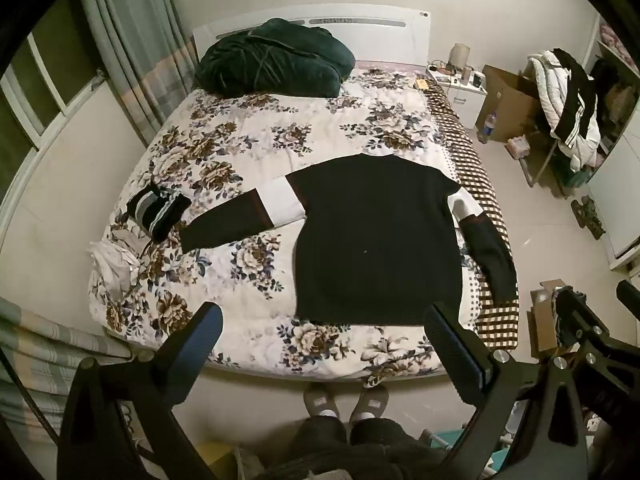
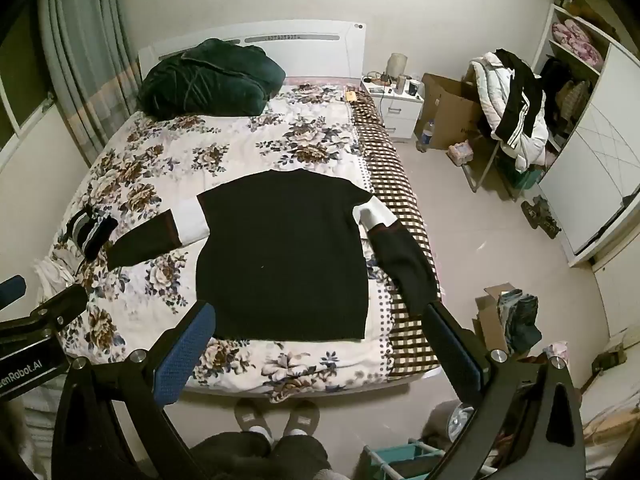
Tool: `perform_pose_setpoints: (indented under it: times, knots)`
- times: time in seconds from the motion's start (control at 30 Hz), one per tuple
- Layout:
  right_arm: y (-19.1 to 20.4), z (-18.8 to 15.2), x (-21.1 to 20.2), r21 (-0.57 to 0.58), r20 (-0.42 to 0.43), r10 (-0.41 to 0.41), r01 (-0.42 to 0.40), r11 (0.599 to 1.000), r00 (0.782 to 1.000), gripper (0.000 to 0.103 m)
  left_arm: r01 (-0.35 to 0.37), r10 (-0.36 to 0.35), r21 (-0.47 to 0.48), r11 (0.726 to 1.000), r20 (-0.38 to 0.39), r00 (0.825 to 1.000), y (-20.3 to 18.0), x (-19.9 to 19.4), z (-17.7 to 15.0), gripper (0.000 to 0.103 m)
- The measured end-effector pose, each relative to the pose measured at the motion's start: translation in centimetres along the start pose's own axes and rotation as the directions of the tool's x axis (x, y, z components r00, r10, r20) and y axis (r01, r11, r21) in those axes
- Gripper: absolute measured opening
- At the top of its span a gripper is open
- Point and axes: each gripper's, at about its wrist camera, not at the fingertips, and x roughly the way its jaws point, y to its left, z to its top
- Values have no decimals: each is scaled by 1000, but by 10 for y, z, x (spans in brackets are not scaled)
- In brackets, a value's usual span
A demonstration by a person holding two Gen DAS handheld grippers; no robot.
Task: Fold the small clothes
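A black sweater point(image 1: 376, 236) with white and brown sleeve bands lies flat and spread out on the floral bed point(image 1: 240, 152); it also shows in the right wrist view point(image 2: 280, 256). Its left sleeve point(image 1: 236, 220) stretches out to the left. Its right sleeve point(image 1: 488, 256) hangs down over the bed's right edge. My left gripper point(image 1: 324, 332) is open and empty, held above the near bed edge. My right gripper point(image 2: 320, 332) is open and empty too, above the sweater's hem.
A folded striped garment point(image 1: 160, 210) and a crumpled white cloth point(image 1: 114, 264) lie at the bed's left edge. A dark green blanket point(image 1: 276, 62) sits by the headboard. A nightstand point(image 2: 394, 106), cardboard boxes, a clothes-laden chair point(image 2: 512, 108) and a wardrobe stand on the right.
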Motion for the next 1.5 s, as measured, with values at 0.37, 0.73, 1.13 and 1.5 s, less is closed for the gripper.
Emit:
perform_pose_setpoints:
  times: [0.37,0.73,1.13,1.5]
  knots:
    - [-2,0,-3,5,9,5,-5,1000,1000,103,-4,4,0,1000,4,1000,0,0,0,103]
    - [-4,-1,-5,7,11,9,-9,1000,1000,103,-4,4,-1,1000,5,1000,0,0,0,103]
    - [-4,-1,-7,7,11,13,-13,1000,1000,103,-7,7,-2,1000,10,1000,0,1,0,103]
    - [-5,-1,-8,11,11,16,-16,1000,1000,103,-7,7,0,1000,14,1000,0,1,0,103]
